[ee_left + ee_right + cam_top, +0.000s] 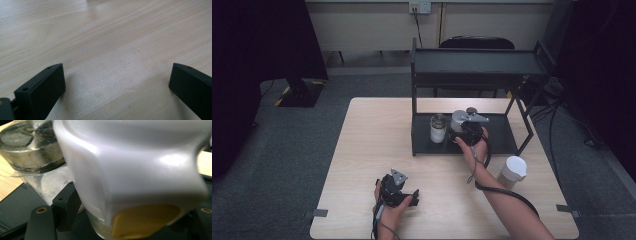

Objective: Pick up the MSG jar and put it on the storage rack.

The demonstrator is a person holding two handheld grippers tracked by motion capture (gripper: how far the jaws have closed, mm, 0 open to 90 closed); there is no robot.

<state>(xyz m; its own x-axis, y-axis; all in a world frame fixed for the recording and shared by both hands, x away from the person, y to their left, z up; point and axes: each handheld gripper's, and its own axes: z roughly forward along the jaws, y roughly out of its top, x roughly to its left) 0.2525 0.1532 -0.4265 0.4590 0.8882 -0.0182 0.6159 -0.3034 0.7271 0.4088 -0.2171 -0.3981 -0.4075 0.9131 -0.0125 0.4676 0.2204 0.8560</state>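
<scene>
Jars are what the work turns on: two stand on the lower shelf of the black rack, and a third container, a white-lidded cup, waits on the table to the right of the rack. The jar with the grey lid sits between the jaws of the right gripper, just beside the clear-lidded jar to its left. In the right gripper view the grey lid looms so close and blurred that I cannot tell for certain whether the pads are pressing; the near jaw seems to stand a little off the glass, so the grip looks loosened rather than clenched, with the jar resting on the shelf.

By that reading, two jars are already placed on the shelf, and the cup on the table is probably what is left to bring over.

The left gripper rests low on the table near the front edge, well apart from the rack, its jaws spread wide with only bare wood between them.

Count: two jars on the rack, one cup on the table, two grippers, one rack.
</scene>
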